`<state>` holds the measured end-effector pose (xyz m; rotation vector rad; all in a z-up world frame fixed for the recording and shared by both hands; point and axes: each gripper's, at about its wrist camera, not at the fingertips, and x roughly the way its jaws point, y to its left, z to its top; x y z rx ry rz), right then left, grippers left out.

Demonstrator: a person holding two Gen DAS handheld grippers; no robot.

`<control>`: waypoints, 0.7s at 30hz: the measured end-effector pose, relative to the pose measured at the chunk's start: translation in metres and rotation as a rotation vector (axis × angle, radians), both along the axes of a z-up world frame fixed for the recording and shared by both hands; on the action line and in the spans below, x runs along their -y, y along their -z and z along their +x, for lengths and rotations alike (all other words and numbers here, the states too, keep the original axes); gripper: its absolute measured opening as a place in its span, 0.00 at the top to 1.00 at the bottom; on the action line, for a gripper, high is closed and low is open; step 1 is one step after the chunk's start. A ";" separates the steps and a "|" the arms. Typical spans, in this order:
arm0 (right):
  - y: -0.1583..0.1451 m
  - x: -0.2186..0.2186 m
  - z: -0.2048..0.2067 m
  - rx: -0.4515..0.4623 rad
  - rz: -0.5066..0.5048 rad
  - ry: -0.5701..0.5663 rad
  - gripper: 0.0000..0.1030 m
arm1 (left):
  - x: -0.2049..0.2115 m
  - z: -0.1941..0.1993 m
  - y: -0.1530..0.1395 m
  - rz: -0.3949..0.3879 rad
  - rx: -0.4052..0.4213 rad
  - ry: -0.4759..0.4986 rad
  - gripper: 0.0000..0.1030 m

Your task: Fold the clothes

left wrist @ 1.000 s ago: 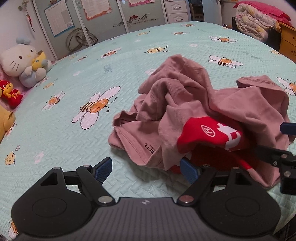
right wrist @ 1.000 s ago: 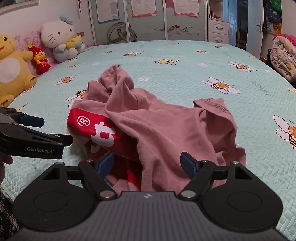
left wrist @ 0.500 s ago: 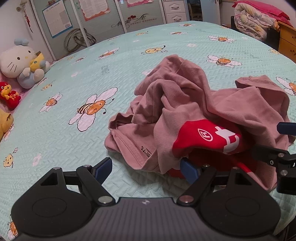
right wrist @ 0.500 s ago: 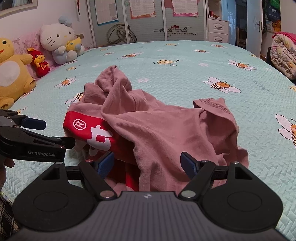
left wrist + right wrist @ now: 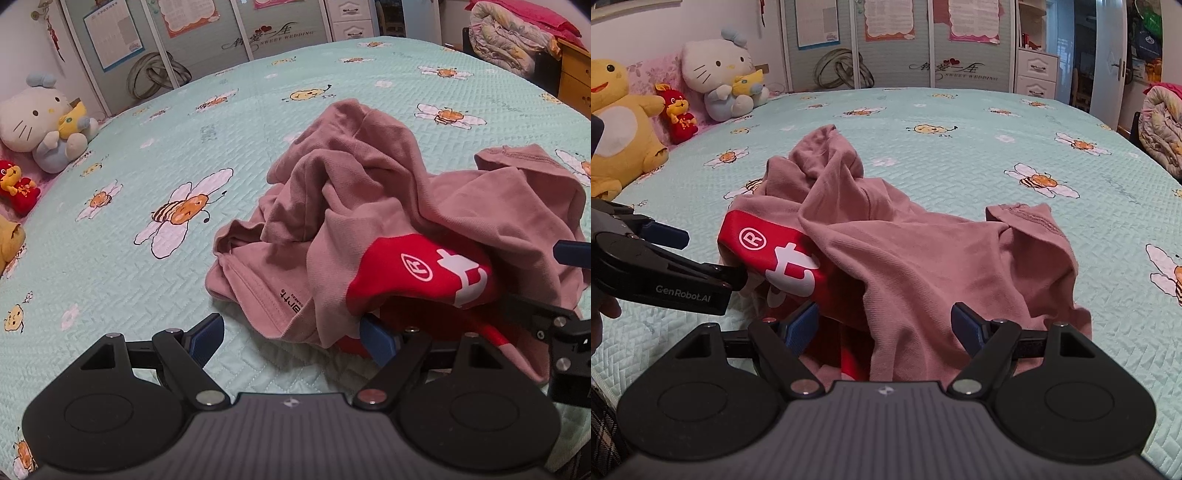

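Note:
A crumpled dusty-pink garment (image 5: 388, 206) with a red panel bearing white print (image 5: 421, 269) lies in a heap on the bed; it also shows in the right wrist view (image 5: 923, 266). My left gripper (image 5: 291, 336) is open, low at the heap's near left edge, its right finger under a fold. My right gripper (image 5: 884, 325) is open, its fingers set either side of the heap's near edge. Each gripper shows in the other's view: the right one (image 5: 546, 288) and the left one (image 5: 709, 258), both at the red panel.
The bed has a mint quilt with bee prints (image 5: 177, 218). Plush toys (image 5: 716, 77) sit along the far left headboard. A rolled quilt (image 5: 509, 44) and a wooden cabinet (image 5: 572, 81) stand at the right. Wardrobe doors (image 5: 886, 40) line the back wall.
Both grippers have drawn back slightly, so the heap looks a little farther and more to the right in the left view. The garment lies much as before. Both stay open.

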<state>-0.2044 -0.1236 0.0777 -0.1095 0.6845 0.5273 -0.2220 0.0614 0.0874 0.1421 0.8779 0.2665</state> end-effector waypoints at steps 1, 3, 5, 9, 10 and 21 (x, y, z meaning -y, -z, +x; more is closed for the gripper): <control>0.001 0.000 0.001 -0.004 0.002 -0.001 0.24 | 0.000 0.000 0.001 0.002 -0.004 0.000 0.18; 0.002 0.001 0.002 -0.013 0.008 -0.001 0.24 | -0.001 0.000 0.003 0.005 -0.011 0.000 0.18; 0.004 0.001 0.002 -0.014 0.012 -0.001 0.24 | -0.001 -0.001 0.005 0.008 -0.017 -0.001 0.18; 0.006 0.000 0.004 0.018 -0.012 0.011 0.24 | -0.004 -0.001 0.007 0.011 -0.023 -0.008 0.18; 0.006 -0.001 0.004 0.025 -0.019 0.013 0.24 | -0.004 0.000 0.007 0.013 -0.025 -0.012 0.18; 0.007 -0.008 -0.001 0.115 -0.087 -0.043 0.25 | -0.004 0.004 0.007 0.035 -0.033 -0.022 0.18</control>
